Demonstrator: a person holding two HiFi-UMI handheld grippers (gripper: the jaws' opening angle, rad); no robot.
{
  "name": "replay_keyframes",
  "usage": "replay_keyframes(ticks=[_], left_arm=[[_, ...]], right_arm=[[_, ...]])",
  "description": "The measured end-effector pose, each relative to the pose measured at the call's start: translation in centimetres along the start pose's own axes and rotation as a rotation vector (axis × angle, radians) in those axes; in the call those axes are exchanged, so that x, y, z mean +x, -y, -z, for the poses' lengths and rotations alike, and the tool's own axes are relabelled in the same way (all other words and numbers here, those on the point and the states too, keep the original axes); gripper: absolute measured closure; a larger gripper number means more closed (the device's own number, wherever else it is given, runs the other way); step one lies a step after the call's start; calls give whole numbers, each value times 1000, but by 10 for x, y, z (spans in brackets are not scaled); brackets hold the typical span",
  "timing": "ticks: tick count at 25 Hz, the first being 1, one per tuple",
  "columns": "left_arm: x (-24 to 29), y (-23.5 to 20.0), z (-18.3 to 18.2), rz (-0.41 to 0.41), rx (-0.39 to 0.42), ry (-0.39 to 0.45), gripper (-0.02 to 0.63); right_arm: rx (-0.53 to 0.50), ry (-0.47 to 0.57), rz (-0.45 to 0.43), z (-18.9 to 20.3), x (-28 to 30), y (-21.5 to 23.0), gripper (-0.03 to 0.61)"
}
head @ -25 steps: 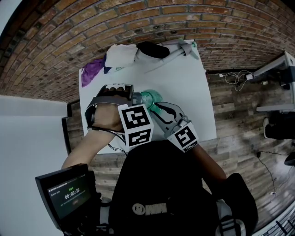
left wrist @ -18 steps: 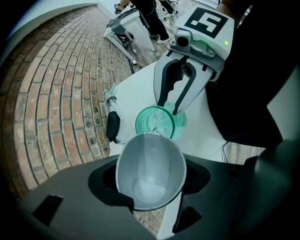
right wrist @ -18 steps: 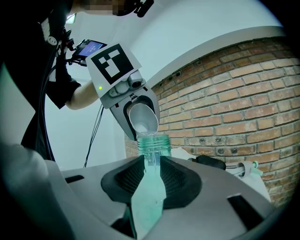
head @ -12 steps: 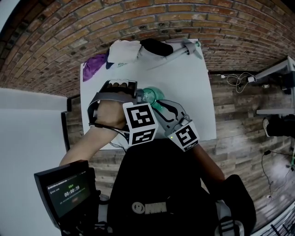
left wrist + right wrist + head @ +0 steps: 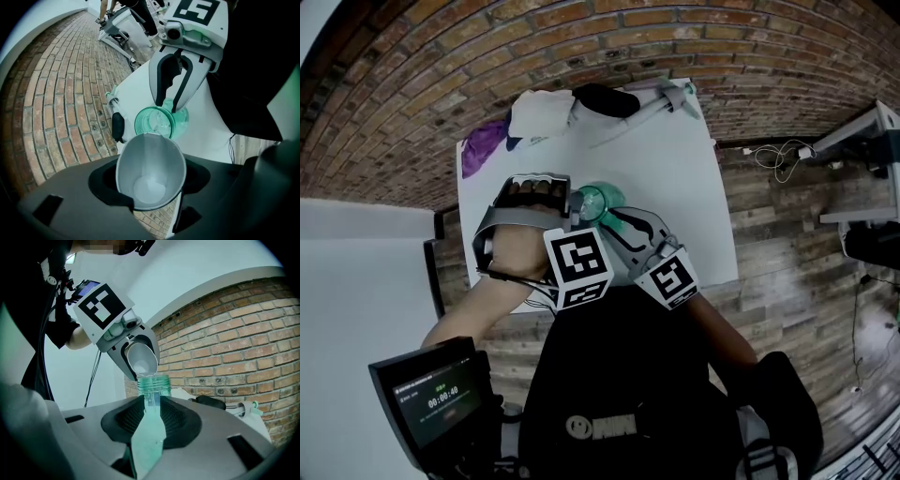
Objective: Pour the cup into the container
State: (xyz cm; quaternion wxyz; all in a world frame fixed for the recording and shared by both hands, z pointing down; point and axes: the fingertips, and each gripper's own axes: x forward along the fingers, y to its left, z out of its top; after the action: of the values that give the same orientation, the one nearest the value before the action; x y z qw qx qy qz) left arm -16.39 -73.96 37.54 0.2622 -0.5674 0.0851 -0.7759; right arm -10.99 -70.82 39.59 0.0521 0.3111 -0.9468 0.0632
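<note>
A: Where is the cup (image 5: 142, 360)?

B: It is up over the white table (image 5: 675, 169), tipped steeply so that its lip hangs right at the mouth of the green container (image 5: 155, 123). It is a pale, silvery cup, and the left gripper (image 5: 149, 187) holds it, one jaw pressed against each side of its wall.

A: Is anything in it?

B: There is a pale patch at its bottom. I cannot tell whether that is contents or just the base, and I can make out no stream at the lip.

A: And the container?

B: It is clear green plastic with a threaded neck, and it stands upright. The right gripper (image 5: 152, 420) has it clamped, with the ribbed pads closed on its body below the neck. I cannot tell whether its base rests on the table.

A: How do the two tools sit?

B: They are close together at the near edge of the table. The left one slants down from above and the right one lies nearly level. Their marker cubes are side by side in the head view.

A: What is farther out?

B: At the far end of the table, well apart from the pouring, there is a purple cloth (image 5: 480, 150) and a white cloth (image 5: 539, 112). Beside those are a black object (image 5: 605, 98) and a grey tool (image 5: 652, 101). Behind them is a brick wall (image 5: 581, 37), and to the right a wooden floor (image 5: 787, 244).
</note>
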Motion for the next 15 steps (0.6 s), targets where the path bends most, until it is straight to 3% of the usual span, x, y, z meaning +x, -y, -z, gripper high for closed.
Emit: replay_keyframes(ticks=[15], left_arm=[[0, 0, -2, -54, 45, -26, 341]], right_arm=[[-3, -1, -1, 1, -1, 2, 472]])
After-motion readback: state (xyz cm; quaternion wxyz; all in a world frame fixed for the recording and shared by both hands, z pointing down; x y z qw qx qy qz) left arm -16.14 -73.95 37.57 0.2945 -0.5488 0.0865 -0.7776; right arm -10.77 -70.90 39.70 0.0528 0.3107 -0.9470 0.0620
